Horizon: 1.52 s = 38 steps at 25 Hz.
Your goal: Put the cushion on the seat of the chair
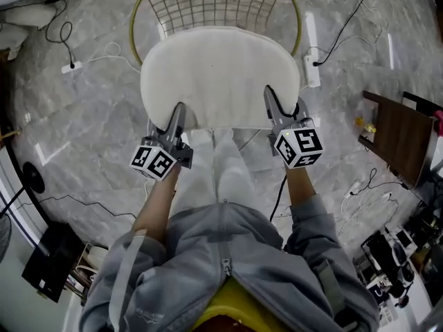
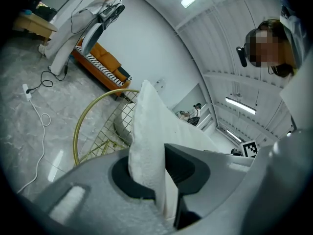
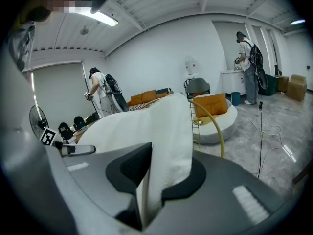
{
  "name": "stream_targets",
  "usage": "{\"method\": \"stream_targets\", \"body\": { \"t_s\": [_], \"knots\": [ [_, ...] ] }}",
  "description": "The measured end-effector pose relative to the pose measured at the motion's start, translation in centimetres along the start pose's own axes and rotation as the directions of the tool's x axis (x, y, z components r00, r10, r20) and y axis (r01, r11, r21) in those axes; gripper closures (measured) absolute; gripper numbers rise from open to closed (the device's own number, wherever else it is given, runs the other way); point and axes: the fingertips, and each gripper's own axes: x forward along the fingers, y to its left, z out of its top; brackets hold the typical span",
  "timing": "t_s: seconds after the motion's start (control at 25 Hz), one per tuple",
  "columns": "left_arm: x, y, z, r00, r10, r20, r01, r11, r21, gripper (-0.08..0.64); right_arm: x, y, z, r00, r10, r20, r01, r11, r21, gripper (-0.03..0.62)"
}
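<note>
A white cushion (image 1: 220, 76) is held flat over the gold wire chair (image 1: 216, 2), covering its seat; whether it rests on the seat I cannot tell. My left gripper (image 1: 179, 111) is shut on the cushion's near left edge, and my right gripper (image 1: 268, 97) is shut on its near right edge. In the left gripper view the cushion (image 2: 146, 146) is pinched between the grey jaws of the left gripper (image 2: 164, 180), with the chair's gold backrest (image 2: 100, 126) behind. In the right gripper view the cushion (image 3: 168, 136) folds between the jaws of the right gripper (image 3: 154, 180).
Cables (image 1: 66, 37) and a power strip (image 1: 311, 70) lie on the marble floor beside the chair. A dark wooden piece (image 1: 396, 138) stands at the right, black cases (image 1: 52, 260) at the lower left. Other people (image 3: 250, 67) stand farther off, with an orange sofa (image 2: 100, 65) by the wall.
</note>
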Motion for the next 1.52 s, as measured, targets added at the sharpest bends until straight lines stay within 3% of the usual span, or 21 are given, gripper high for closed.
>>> {"method": "stream_targets", "body": {
  "t_s": [0.72, 1.52],
  "knots": [
    [4.6, 8.5, -5.5, 0.997, 0.035, -0.07, -0.039, 0.998, -0.057, 0.506, 8.1, -3.8, -7.6, 0.995, 0.0, -0.097, 0.002, 1.0, 0.017, 0.52],
    [10.1, 13.7, -7.1, 0.984, 0.108, -0.138, -0.123, 0.987, -0.102, 0.503, 16.0, -8.0, -10.1, 0.974, 0.011, -0.225, -0.003, 0.999, 0.033, 0.515]
  ]
}}
